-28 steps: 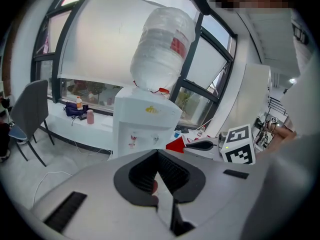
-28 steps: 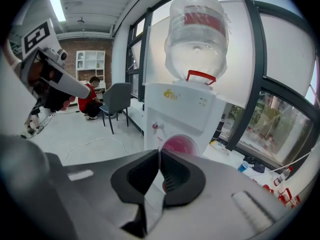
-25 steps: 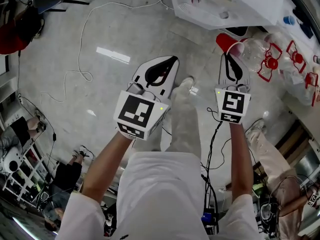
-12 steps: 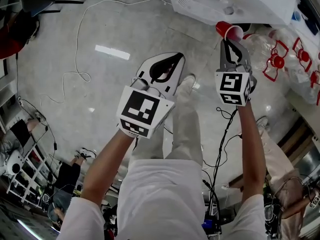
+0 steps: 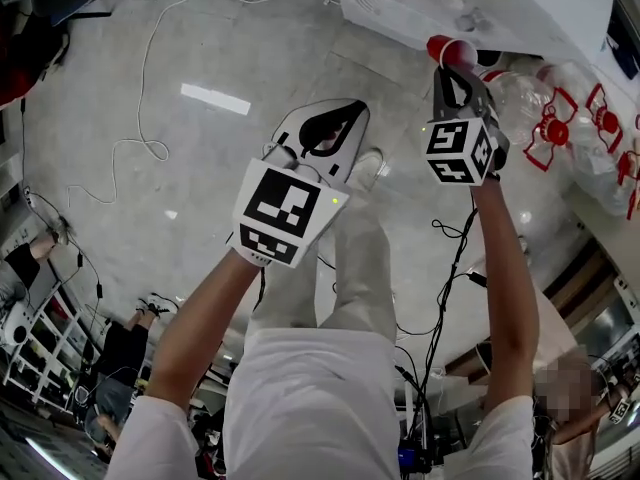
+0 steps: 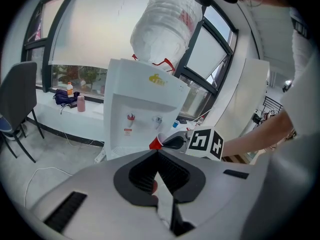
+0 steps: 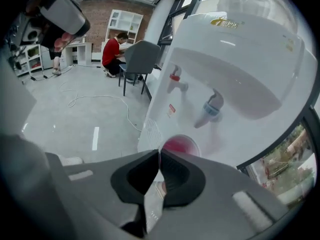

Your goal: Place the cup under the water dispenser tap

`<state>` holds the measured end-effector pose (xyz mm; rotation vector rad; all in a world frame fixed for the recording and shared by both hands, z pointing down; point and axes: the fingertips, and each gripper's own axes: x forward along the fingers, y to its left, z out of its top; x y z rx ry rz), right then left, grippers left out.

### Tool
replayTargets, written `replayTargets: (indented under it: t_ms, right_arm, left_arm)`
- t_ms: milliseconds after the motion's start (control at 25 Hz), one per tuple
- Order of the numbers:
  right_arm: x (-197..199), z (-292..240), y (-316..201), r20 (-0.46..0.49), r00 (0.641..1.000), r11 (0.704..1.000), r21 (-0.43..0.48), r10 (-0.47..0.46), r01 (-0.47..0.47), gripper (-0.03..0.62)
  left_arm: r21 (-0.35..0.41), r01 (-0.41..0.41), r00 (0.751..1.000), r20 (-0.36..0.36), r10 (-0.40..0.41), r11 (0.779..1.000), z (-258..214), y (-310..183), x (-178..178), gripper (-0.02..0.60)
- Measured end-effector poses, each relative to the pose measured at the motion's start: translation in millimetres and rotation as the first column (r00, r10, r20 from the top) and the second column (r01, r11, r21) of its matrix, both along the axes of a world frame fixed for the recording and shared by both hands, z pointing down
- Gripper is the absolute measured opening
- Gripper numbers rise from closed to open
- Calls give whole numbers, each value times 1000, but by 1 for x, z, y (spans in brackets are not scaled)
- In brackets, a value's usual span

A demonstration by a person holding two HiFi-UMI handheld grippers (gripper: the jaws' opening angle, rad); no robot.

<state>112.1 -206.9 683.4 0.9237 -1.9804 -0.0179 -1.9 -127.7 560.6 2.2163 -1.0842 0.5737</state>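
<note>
The red cup [image 5: 450,50] hangs just in front of the white water dispenser [image 5: 470,3], and my right gripper [image 5: 452,70] is shut on its rim. In the right gripper view the cup [image 7: 179,146] shows its open mouth beyond the closed jaws of the right gripper [image 7: 159,154], below and left of the blue tap [image 7: 212,106] and to the right of the red tap [image 7: 174,79]. My left gripper [image 5: 350,110] is shut and holds nothing, over the floor to the left. The left gripper view shows the dispenser [image 6: 145,119] and the cup [image 6: 155,143] ahead of the left gripper [image 6: 158,151].
Empty water bottles with red handles [image 5: 560,118] lie to the right of the dispenser. A white cable [image 5: 150,88] runs over the grey floor. My own legs and a shoe [image 5: 365,168] are below the grippers. A grey chair [image 7: 140,59] and a seated person [image 7: 112,51] are further off.
The right gripper has carried the cup up the picture toward the dispenser front and rolled its wrist. The left gripper has shifted a little the same way.
</note>
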Motion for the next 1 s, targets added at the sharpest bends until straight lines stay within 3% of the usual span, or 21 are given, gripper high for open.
replayTargets:
  t_ms: [440, 1000]
  right_arm:
    - [-5, 44, -17, -149, 976, 987, -25, -159, 157, 25]
    - [4, 82, -42, -247, 945, 976, -93, -214, 197, 25]
  left_arm:
    - [-31, 0, 1000, -3, 0, 1000, 20, -4, 1, 3]
    - [-53, 21, 1000, 0, -21, 998, 33, -10, -1, 3]
